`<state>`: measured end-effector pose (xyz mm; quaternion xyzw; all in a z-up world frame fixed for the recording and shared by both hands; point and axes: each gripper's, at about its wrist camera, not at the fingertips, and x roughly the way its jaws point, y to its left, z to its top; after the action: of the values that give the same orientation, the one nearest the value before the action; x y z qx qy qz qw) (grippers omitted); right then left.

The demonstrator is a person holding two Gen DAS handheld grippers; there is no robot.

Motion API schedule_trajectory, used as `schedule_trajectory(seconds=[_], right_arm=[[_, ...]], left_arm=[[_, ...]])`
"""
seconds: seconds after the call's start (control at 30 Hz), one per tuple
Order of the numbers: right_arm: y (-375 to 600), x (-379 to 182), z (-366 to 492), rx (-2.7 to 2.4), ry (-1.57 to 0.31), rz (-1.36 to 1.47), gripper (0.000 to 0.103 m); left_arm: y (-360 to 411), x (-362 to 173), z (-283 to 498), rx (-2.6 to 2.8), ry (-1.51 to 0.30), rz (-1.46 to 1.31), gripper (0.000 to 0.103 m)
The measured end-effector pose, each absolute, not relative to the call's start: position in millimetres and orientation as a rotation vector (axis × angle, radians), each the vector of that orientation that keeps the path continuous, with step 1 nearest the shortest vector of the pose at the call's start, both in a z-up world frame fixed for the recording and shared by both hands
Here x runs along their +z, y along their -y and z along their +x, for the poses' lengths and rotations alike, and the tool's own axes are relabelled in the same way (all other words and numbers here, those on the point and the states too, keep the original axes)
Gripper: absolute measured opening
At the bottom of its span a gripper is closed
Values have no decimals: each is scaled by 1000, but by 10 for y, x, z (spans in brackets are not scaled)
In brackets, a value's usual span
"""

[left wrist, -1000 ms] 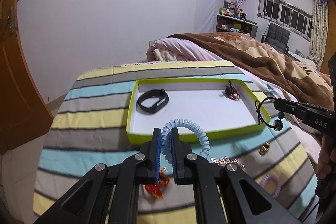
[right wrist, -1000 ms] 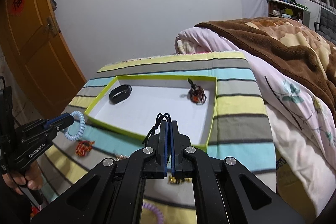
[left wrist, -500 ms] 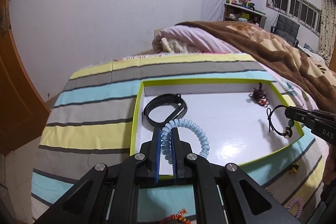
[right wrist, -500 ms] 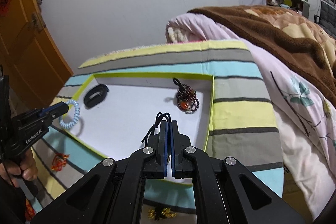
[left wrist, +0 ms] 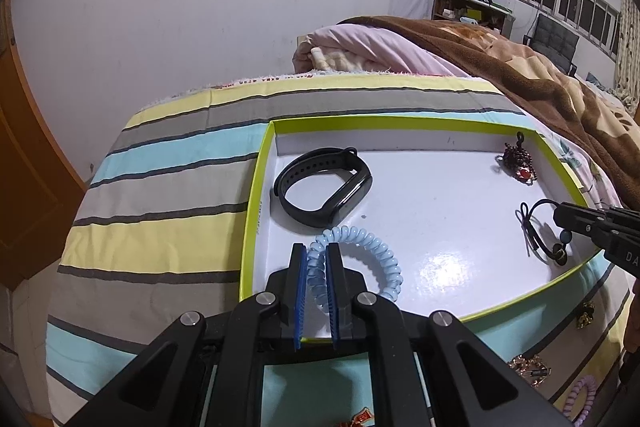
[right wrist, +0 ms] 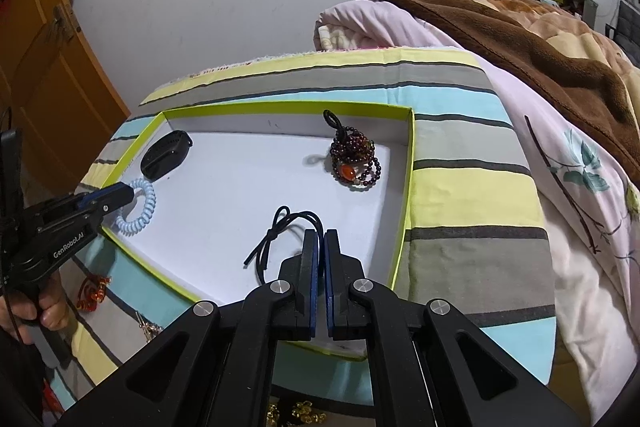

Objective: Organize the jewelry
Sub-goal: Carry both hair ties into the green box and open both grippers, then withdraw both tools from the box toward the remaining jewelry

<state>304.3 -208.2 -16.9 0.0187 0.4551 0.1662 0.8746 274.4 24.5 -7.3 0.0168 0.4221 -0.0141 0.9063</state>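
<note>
Both grippers are over the green-rimmed white tray (left wrist: 256,211), jaws starting to open. Left gripper (left wrist: 316,251) is around the pale blue spiral hair tie (left wrist: 372,247); right gripper (right wrist: 320,239) around the black cord bracelet (right wrist: 280,223).

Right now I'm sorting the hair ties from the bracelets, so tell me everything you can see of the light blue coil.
The light blue coil is a spiral hair tie that looks like glossy plastic, closed into a ring. It sits low over the white floor of the green-rimmed tray, near its front left corner, just in front of the black wristband. One side of the ring lies between the blue pads of the left gripper, whose jaws are opening. Whether it rests on the floor is unclear.
</note>
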Motion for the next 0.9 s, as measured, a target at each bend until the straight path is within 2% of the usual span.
schedule_trajectory(seconds=[0.2, 0.23, 0.33, 0.63, 0.9], right_arm=[[2068, -136, 3012, 347, -935, 22, 26], [2073, -128, 3002, 347, -932, 23, 28], [2076, -88, 2955, 346, -919, 20, 29], [2115, 148, 2618, 357, -846, 7, 29], [2163, 307, 2066, 379, -776, 20, 29]], left_arm=[[-204, -57, 2726, -38, -867, 38, 11], [-201, -52, 2717, -38, -865, 38, 13], [-205, -25, 2664, -48, -854, 28, 21], [-296, 193, 2342, -49, -790, -17, 21], [-312, 373, 1730, -49, -718, -25, 21]])
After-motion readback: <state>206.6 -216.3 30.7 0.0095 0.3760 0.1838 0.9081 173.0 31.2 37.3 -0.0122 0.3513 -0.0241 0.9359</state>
